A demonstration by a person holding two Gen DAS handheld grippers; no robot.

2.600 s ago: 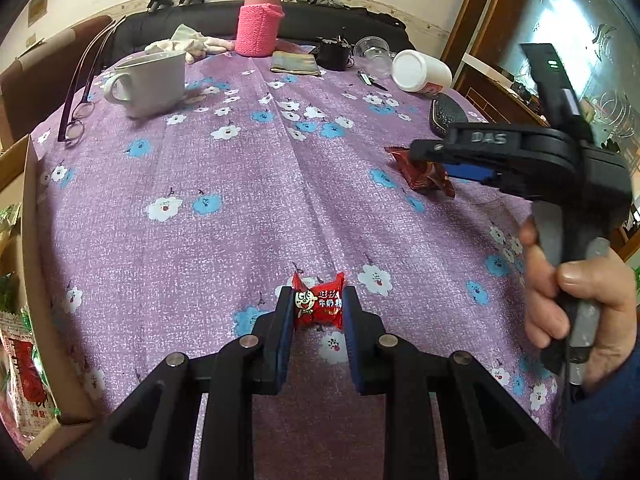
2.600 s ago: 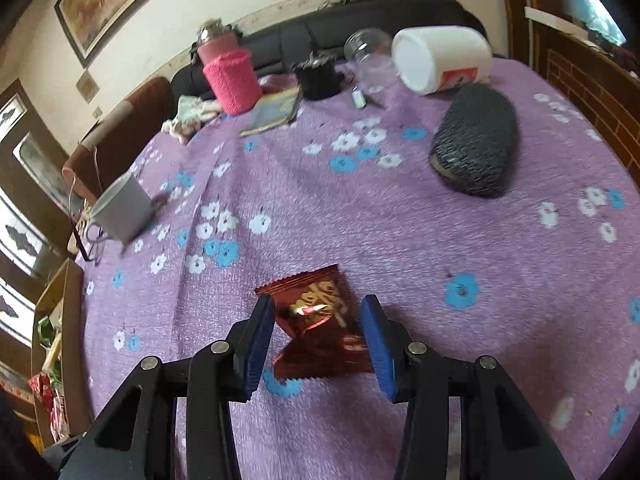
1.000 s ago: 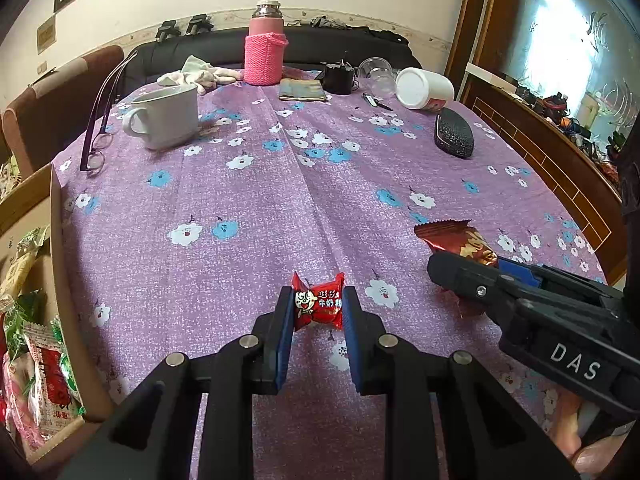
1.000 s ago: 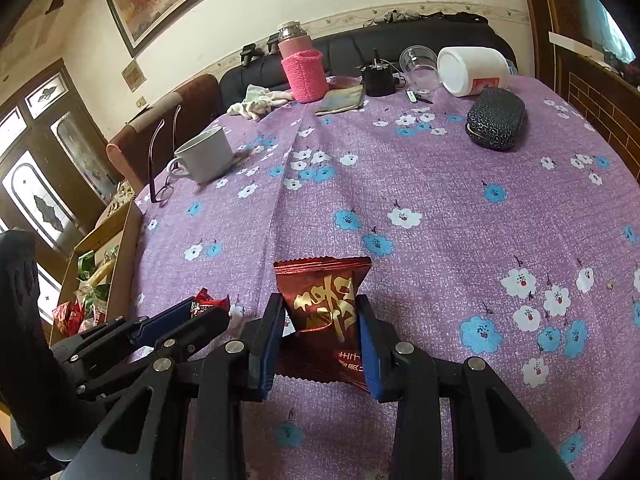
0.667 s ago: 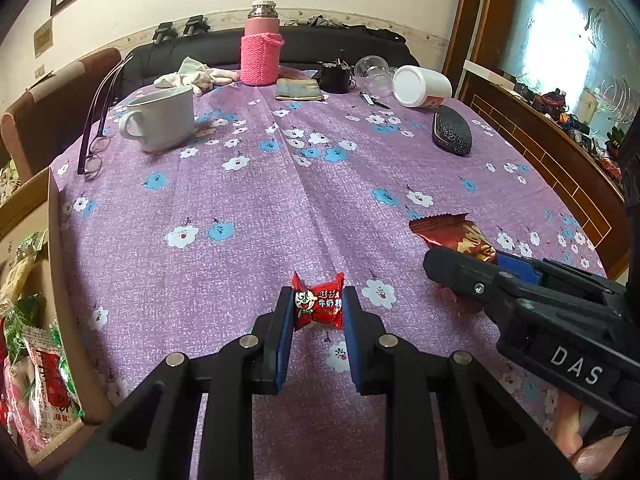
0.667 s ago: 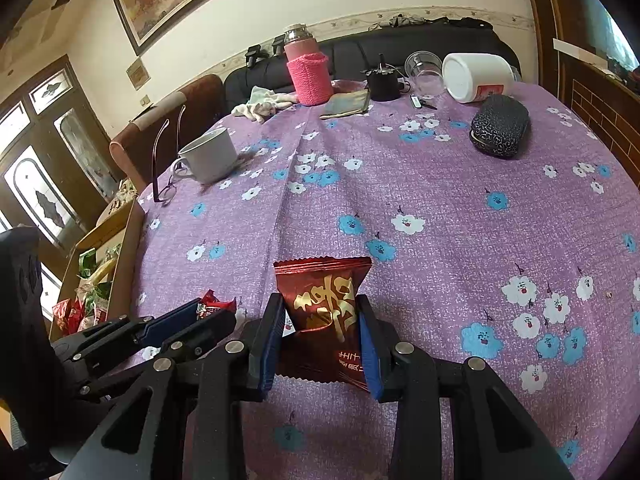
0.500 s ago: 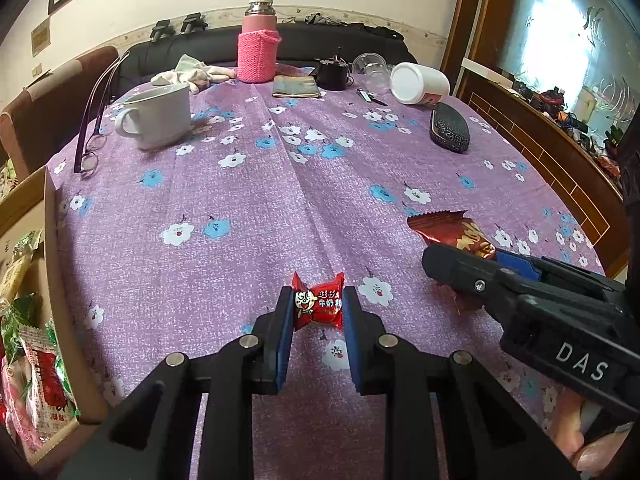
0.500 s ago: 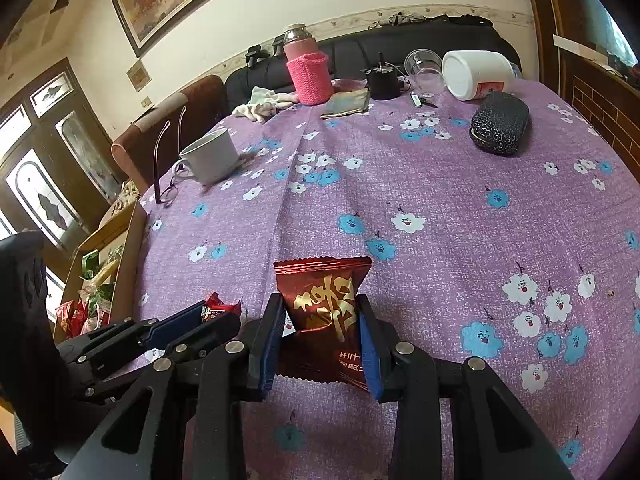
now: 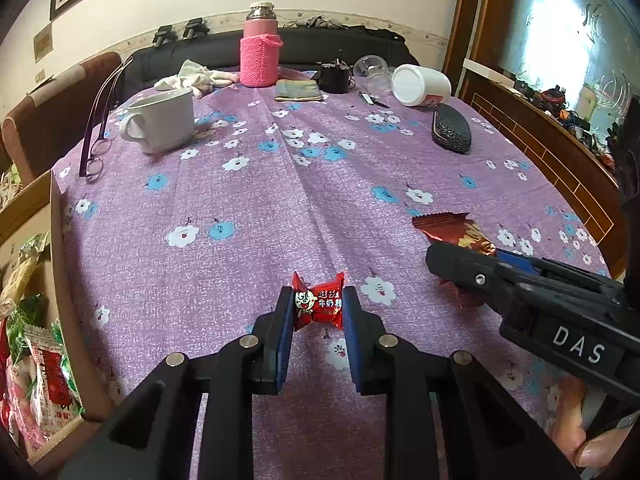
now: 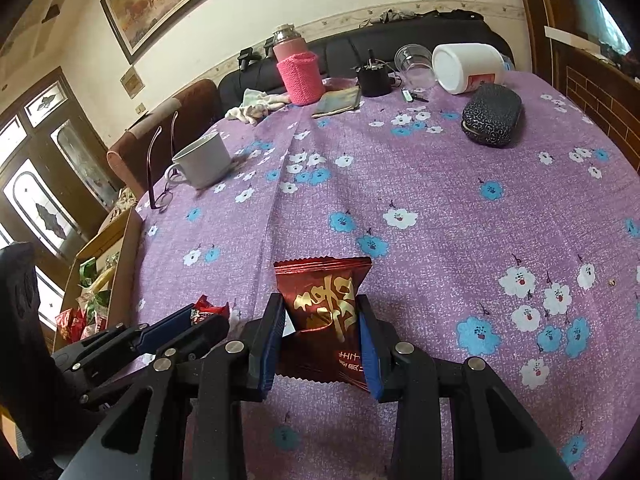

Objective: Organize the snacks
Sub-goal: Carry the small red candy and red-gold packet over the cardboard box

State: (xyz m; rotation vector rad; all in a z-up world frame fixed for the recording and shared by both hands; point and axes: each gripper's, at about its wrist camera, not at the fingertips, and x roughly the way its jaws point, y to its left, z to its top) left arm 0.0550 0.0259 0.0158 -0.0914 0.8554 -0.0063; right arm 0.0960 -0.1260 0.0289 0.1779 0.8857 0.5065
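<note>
Left wrist view: left gripper point(image 9: 318, 307) clamped on small red candy point(image 9: 319, 306) above purple tabletop point(image 9: 248, 216); cardboard box point(image 9: 60, 264) of snacks hard against tabletop's left edge; wide bare cloth ahead.

Right wrist view: right gripper point(image 10: 320, 326) clamped on dark red snack packet point(image 10: 324, 312); left gripper close alongside; mug point(image 10: 202, 160), glasses case point(image 10: 492, 114) well apart.

Window point(image 9: 560, 40) glare right; fisheye edges dark, sharp.
</note>
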